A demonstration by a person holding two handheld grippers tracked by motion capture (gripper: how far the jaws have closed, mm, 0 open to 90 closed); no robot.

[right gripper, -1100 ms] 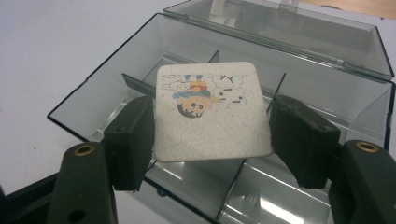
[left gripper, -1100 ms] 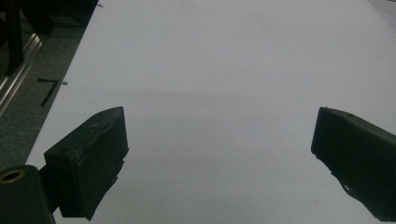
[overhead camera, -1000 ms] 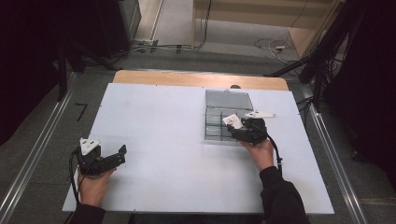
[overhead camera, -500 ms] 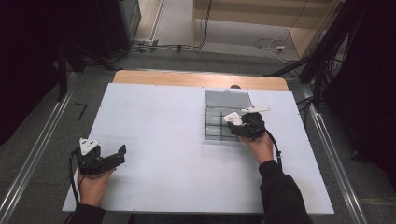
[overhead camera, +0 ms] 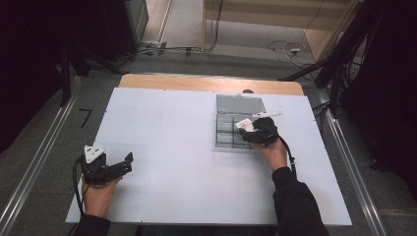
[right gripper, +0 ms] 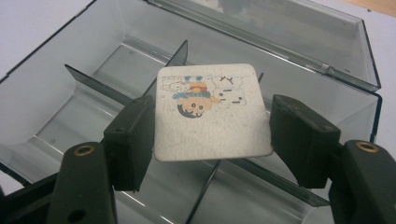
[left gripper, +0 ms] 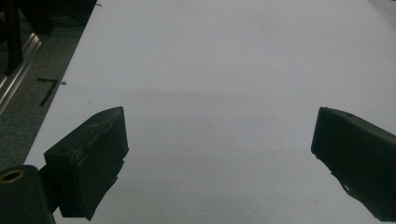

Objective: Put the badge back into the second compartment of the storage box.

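Card point(right gripper: 212, 112) clamped in the right tool point(right gripper: 212, 128), its jaws pressed on both side edges, cartoon picture facing up. It hangs over the clear plastic box point(right gripper: 56, 84) with dividers, lid open behind, on the far right part of the white worktop point(overhead camera: 167, 128). Over at the near left corner, the left tool point(left gripper: 219, 154) rests low on bare worktop, jaws spread wide apart, nothing between them.

white table top point(overhead camera: 196, 128) on a wooden board point(overhead camera: 206, 82). beyond the board: cables point(overhead camera: 162, 48) on grey floor, white power strip point(overhead camera: 294, 49). metal rail point(overhead camera: 34, 167) left of the table.
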